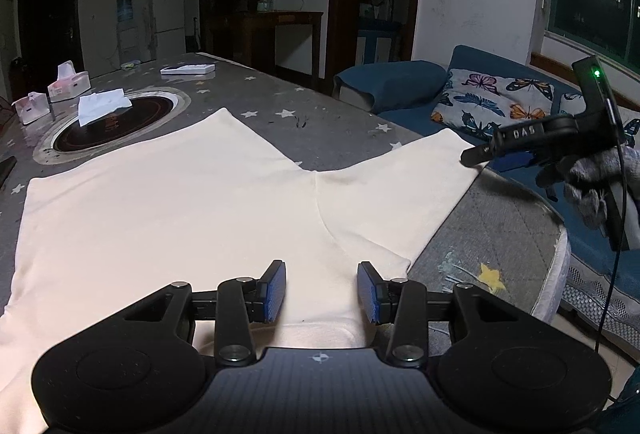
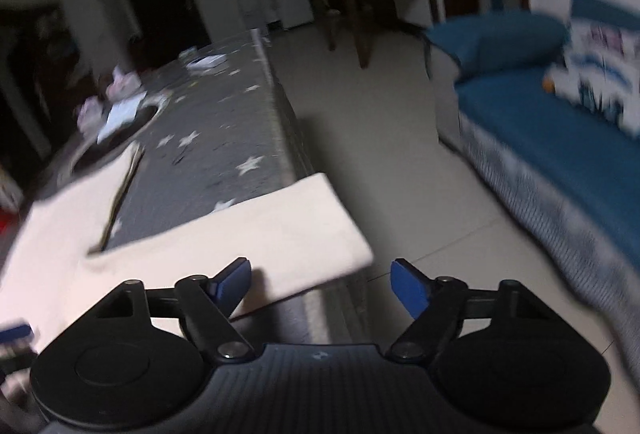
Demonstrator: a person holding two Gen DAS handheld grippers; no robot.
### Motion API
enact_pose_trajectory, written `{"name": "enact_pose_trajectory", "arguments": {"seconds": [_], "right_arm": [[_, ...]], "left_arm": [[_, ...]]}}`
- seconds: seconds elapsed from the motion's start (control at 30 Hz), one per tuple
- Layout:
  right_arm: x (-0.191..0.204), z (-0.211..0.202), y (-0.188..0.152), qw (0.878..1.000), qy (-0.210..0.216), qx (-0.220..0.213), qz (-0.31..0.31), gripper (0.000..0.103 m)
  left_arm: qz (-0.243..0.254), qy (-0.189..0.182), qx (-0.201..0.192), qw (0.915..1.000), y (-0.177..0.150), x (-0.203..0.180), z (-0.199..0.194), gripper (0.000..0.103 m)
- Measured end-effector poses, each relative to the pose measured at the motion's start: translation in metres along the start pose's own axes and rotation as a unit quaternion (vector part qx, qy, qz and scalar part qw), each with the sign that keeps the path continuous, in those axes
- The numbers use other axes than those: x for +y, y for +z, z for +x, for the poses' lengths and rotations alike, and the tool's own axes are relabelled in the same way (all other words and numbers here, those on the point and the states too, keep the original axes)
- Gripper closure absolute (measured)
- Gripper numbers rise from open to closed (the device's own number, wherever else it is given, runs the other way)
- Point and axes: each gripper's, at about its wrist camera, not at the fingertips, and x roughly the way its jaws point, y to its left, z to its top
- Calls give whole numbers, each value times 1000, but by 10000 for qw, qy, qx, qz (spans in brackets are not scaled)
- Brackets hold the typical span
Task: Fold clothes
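Note:
A cream pair of shorts [image 1: 180,202] lies flat on the grey star-patterned table [image 1: 320,114], its two legs pointing away from me. My left gripper [image 1: 322,274] hovers open just above the cloth near the crotch seam, nothing between its blue pads [image 1: 276,292]. A gloved hand [image 1: 592,186] holds my right gripper [image 1: 472,156] by the tip of the right leg at the table edge. In the blurred right wrist view, the right gripper [image 2: 320,274] is wide open over that leg's hem [image 2: 260,234], which overhangs the table [image 2: 224,138].
A round cooker ring [image 1: 116,122] set in the table carries a white tissue [image 1: 102,106], with tissue boxes [image 1: 68,82] and a flat white box [image 1: 188,69] behind. Right of the table stands a blue sofa [image 1: 400,82] with a butterfly cushion [image 1: 492,102]. Tiled floor [image 2: 380,114] lies between.

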Motion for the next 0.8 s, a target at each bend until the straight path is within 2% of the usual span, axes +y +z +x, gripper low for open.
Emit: {"name": "enact_pose_trajectory", "arguments": {"seconds": [0.07,0.13,0.17,0.23,0.33,0.47,0.8], "right_arm": [[-11,2,0,9992,235,37,320,39],[-21,4,0,9975,463,59,537,53],[-23,3,0,9969,514,29,593,57],[-23,-1,0,9973,487,-106,540,77],[-19,-8,4,9984,342,-289,335,91],[-7,-20,14,9978,399,-531,89,95],[55,-52,72,9870,1012,-1088,-605,96]], "left_arm": [[3,9,9,10000,0,-1,0,60],[9,30,20,10000,1,-1,1,60],[7,42,27,10000,1,-1,1,59],[5,61,39,10000,1,0,2,59],[24,61,33,10000,1,-1,2,59],[51,30,1,10000,1,-2,0,59],[175,-82,-28,9998,2,-9,5,59]]}}
